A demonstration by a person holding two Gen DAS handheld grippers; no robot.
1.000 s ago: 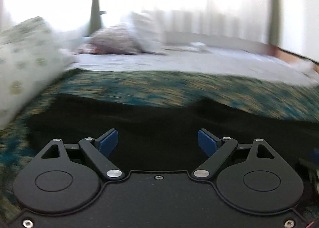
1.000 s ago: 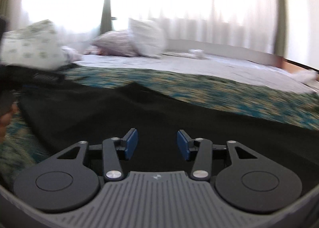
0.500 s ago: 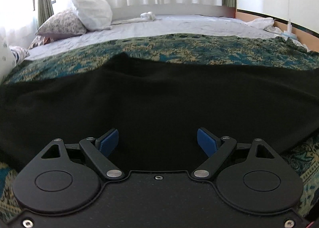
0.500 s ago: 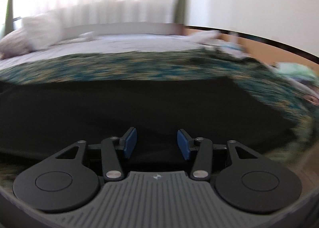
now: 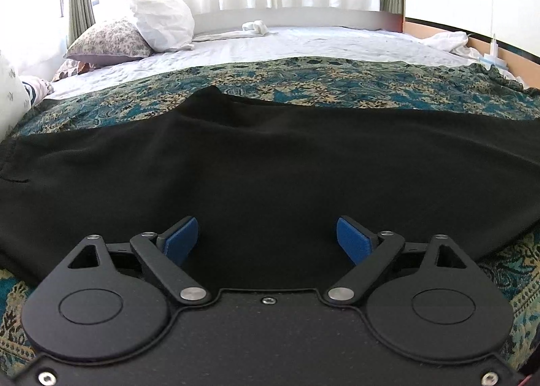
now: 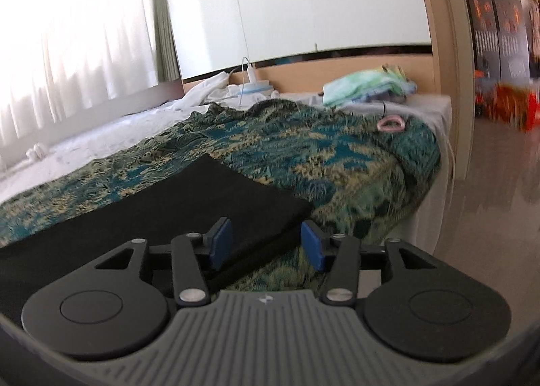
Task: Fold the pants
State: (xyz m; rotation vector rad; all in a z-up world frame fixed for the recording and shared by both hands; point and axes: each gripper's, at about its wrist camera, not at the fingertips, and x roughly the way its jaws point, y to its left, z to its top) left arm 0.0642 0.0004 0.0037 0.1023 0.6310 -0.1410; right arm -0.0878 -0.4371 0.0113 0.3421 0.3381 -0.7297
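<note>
Since half a second ago my right gripper (image 6: 266, 244) has swung rightward, so its camera now looks toward the bed's far corner and the room beyond, where before it faced the curtains; the left view has hardly shifted. The black pants (image 5: 270, 166) lie spread flat across the teal patterned bedspread (image 5: 337, 82), stretching from one side of the left view to the other. My left gripper (image 5: 266, 240) hovers low over the middle of the cloth with its blue pads (image 5: 179, 239) spread wide and nothing between them. In the right view the pants (image 6: 189, 207) end in a squared-off edge just ahead of the right gripper; that corner of cloth sits in the gap between the blue pads (image 6: 221, 244), which stand moderately apart and are not pinching it. Whether the pads touch the fabric I cannot tell. White pillows (image 5: 162, 24) rest at the head of the bed.
</note>
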